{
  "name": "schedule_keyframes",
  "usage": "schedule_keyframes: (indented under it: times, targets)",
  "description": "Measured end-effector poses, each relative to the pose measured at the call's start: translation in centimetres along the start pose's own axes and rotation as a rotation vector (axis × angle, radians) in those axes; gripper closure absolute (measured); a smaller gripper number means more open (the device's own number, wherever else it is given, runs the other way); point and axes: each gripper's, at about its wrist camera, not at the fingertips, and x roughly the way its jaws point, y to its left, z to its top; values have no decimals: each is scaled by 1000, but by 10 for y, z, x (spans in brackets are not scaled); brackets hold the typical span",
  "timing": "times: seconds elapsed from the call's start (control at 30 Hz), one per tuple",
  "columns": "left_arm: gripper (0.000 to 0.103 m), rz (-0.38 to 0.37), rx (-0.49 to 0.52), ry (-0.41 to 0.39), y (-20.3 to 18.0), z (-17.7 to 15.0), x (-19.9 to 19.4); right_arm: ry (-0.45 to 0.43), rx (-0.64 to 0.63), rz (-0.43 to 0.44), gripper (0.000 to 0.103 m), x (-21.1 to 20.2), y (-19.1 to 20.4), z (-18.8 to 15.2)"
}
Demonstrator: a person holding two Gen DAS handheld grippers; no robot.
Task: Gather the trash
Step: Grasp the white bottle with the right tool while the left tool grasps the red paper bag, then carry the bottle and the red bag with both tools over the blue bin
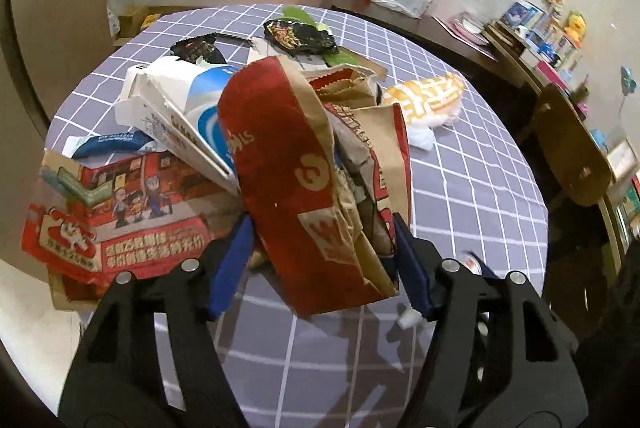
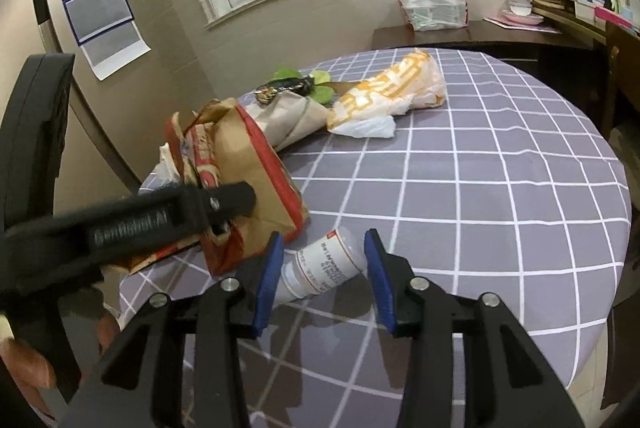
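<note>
A crumpled red and brown paper bag (image 1: 296, 164) stands tilted on the purple checked tablecloth (image 1: 472, 188). My left gripper (image 1: 320, 222) is shut on it, a blue pad against each side. The right wrist view shows the same bag (image 2: 248, 172) with the left gripper's black finger (image 2: 224, 200) pressed on it. A small white bottle (image 2: 324, 264) with a red-printed label lies slantwise between the blue pads of my right gripper (image 2: 324, 236), which is shut on it just above the cloth.
Around the bag lie a white and blue carton (image 1: 180, 108), a red printed box (image 1: 120, 220), black snack wrappers (image 1: 300, 36) and a yellow and white plastic bag (image 2: 392, 88). A white shopping bag (image 2: 432, 0) sits on a side table. A wooden chair (image 1: 568, 148) stands at the right.
</note>
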Motion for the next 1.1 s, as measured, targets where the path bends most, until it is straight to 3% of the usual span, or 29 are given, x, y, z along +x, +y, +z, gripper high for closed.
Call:
schedule_keyframes:
  times: [0.2, 0.43, 0.8, 1.1]
  targets:
    - [38, -21, 31, -54, 8, -8, -37, -14, -27, 30, 61, -13, 23, 2]
    - [38, 32, 66, -149, 33, -17, -88, -28, -71, 80, 61, -24, 64, 6]
    - [38, 104, -21, -243, 117, -16, -149, -14, -192, 178, 61, -18, 161, 12]
    - [38, 199, -130, -277, 209, -12, -168, 55, -317, 268, 61, 25, 256, 11]
